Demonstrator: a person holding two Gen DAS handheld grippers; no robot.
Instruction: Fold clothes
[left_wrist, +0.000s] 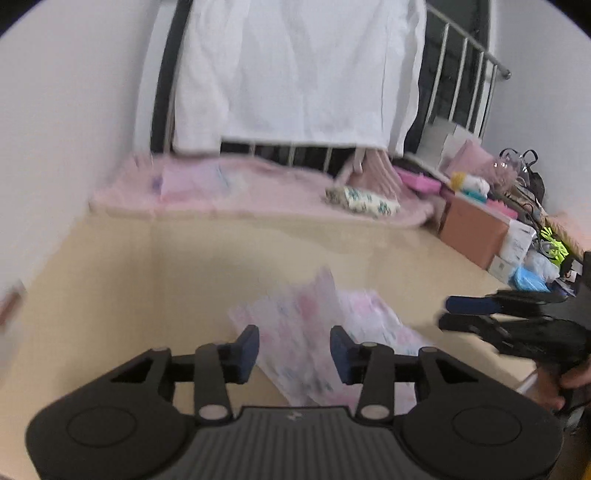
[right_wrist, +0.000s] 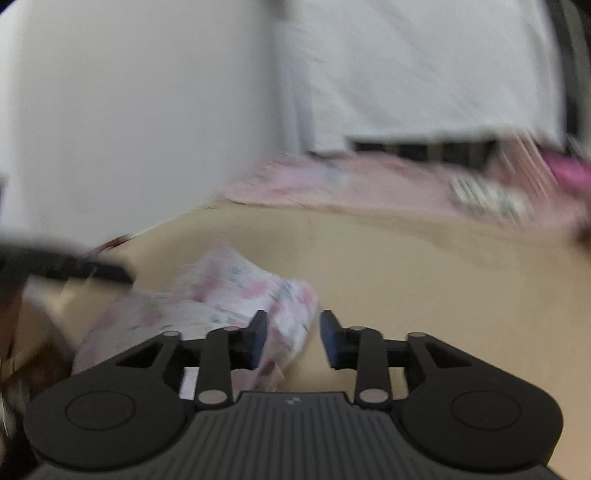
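A small white garment with a pink and blue print (left_wrist: 317, 332) lies crumpled and partly folded on the beige table (left_wrist: 147, 266); it also shows in the right wrist view (right_wrist: 229, 295). My left gripper (left_wrist: 294, 354) is open and empty just above the garment's near edge. My right gripper (right_wrist: 291, 339) is open and empty, with the garment's right end between and below its fingers. The right gripper also shows at the right edge of the left wrist view (left_wrist: 454, 314). Both views are blurred.
A pink blanket (left_wrist: 258, 188) with a small folded floral cloth (left_wrist: 364, 201) lies at the table's far side. Boxes and clutter (left_wrist: 487, 236) stand at the far right. A white sheet (left_wrist: 295, 74) hangs on a metal rail behind. A white wall (left_wrist: 55, 129) is to the left.
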